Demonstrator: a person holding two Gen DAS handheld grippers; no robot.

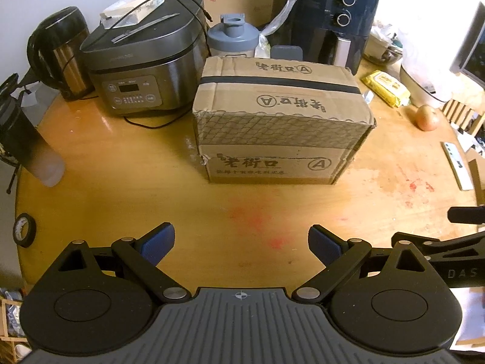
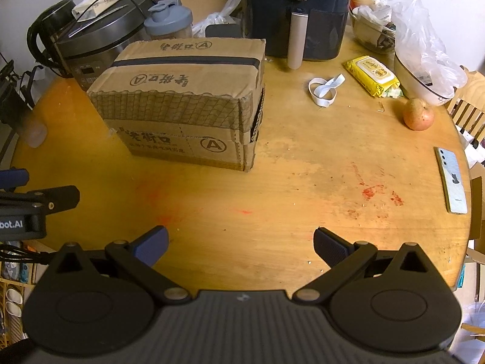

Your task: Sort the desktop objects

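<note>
A taped cardboard box [image 1: 279,115] stands mid-table; it also shows in the right wrist view [image 2: 188,100]. My left gripper [image 1: 241,244] is open and empty, above the table's near edge in front of the box. My right gripper [image 2: 241,244] is open and empty, to the right of the left one. Loose objects on the right side: an apple [image 2: 418,114], a yellow wipes pack [image 2: 372,74], a white band [image 2: 325,89], a phone [image 2: 452,180]. A roll of black tape [image 1: 24,230] lies at the left edge.
At the back stand a kettle [image 1: 60,51], a rice cooker [image 1: 142,63], a shaker bottle [image 1: 232,35] and a dark air fryer [image 1: 330,18]. A frosted bottle [image 1: 27,148] stands at left. A bowl with plastic bags [image 2: 424,69] sits at right.
</note>
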